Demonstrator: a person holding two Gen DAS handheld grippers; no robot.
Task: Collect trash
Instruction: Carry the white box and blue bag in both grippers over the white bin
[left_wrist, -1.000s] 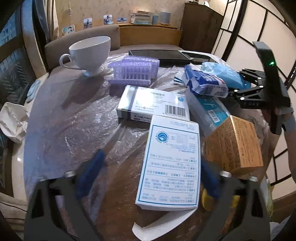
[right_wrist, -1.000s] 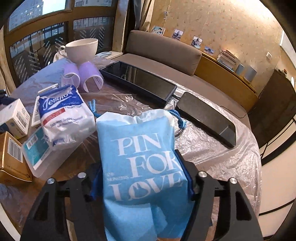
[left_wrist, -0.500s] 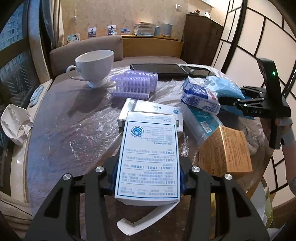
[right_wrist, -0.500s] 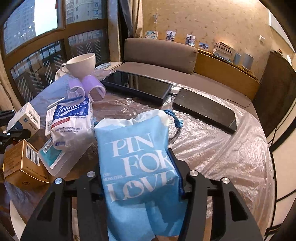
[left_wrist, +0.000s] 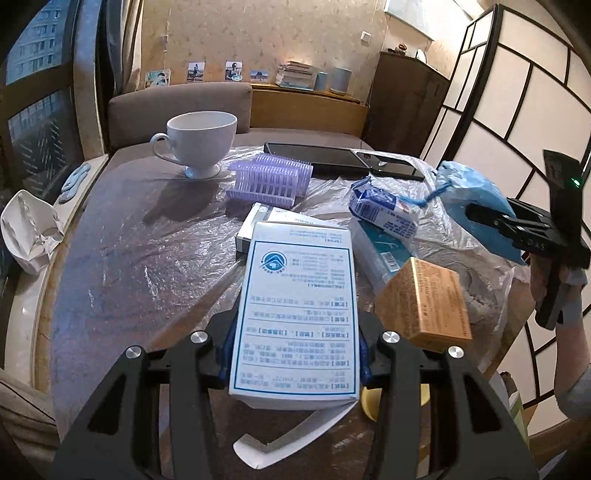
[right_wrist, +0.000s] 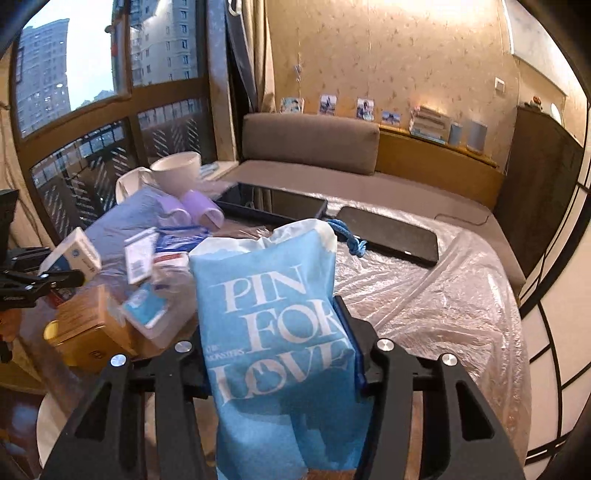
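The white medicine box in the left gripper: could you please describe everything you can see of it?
The white medicine box is a flat rectangular carton, apparently cardboard, white with a blue border, a round blue logo and dense blue print on its top face. The left gripper has just closed its jaws on the long sides, holding it lifted, face up, far end over another white box. A loose white flap curves below its near end.

Home living rm: sofa (right_wrist: 310, 142), teacup (left_wrist: 201, 142), wall photos (right_wrist: 328, 105).
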